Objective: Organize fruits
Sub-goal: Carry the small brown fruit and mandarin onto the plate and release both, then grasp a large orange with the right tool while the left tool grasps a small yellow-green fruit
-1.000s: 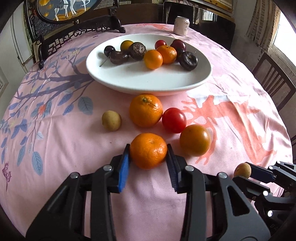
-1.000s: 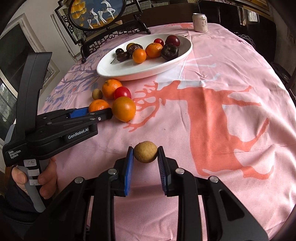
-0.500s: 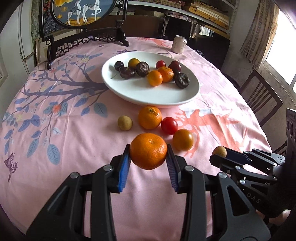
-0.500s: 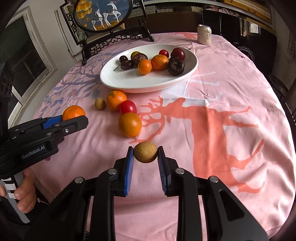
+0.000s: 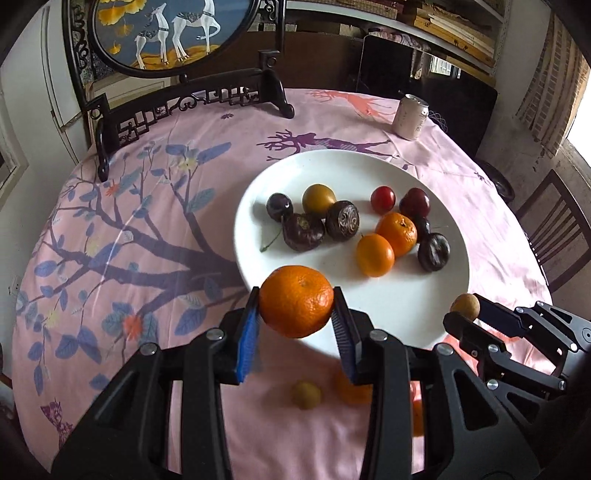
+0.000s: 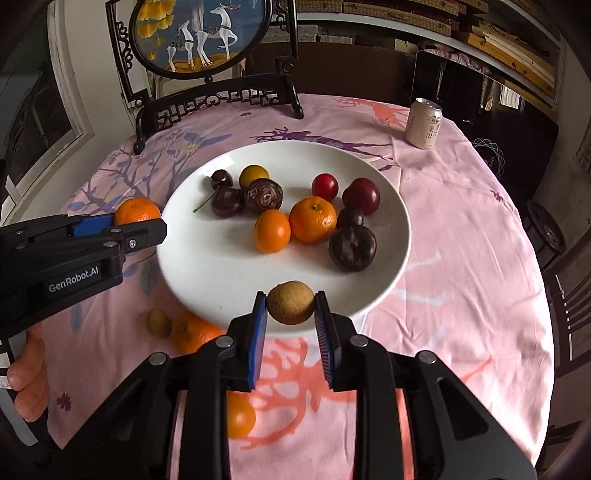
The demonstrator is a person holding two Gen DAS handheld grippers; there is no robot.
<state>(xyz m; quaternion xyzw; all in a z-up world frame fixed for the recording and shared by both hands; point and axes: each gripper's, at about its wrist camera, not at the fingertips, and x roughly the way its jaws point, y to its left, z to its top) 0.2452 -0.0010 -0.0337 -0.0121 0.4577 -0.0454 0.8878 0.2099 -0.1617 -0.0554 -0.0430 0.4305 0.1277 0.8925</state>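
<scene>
My left gripper (image 5: 295,314) is shut on a mandarin orange (image 5: 296,301) and holds it in the air over the near left rim of the white plate (image 5: 399,295). It also shows in the right wrist view (image 6: 138,221). My right gripper (image 6: 290,312) is shut on a small brown longan (image 6: 290,302) above the plate's near rim (image 6: 207,280). The plate holds several fruits: oranges, dark passion fruits, red plums. On the cloth in front of the plate lie a longan (image 6: 158,322), an orange (image 6: 192,332) and another orange (image 6: 240,419).
A drink can (image 6: 423,123) stands at the far right of the pink tablecloth (image 6: 461,258). A dark carved stand with a round deer picture (image 6: 201,33) stands at the table's back. A wooden chair (image 5: 554,236) is at the right.
Both grippers lifted their fruits off the cloth and moved forward, from the table's near side to over the plate's near rim. The loose fruits now lie beneath and behind them.
</scene>
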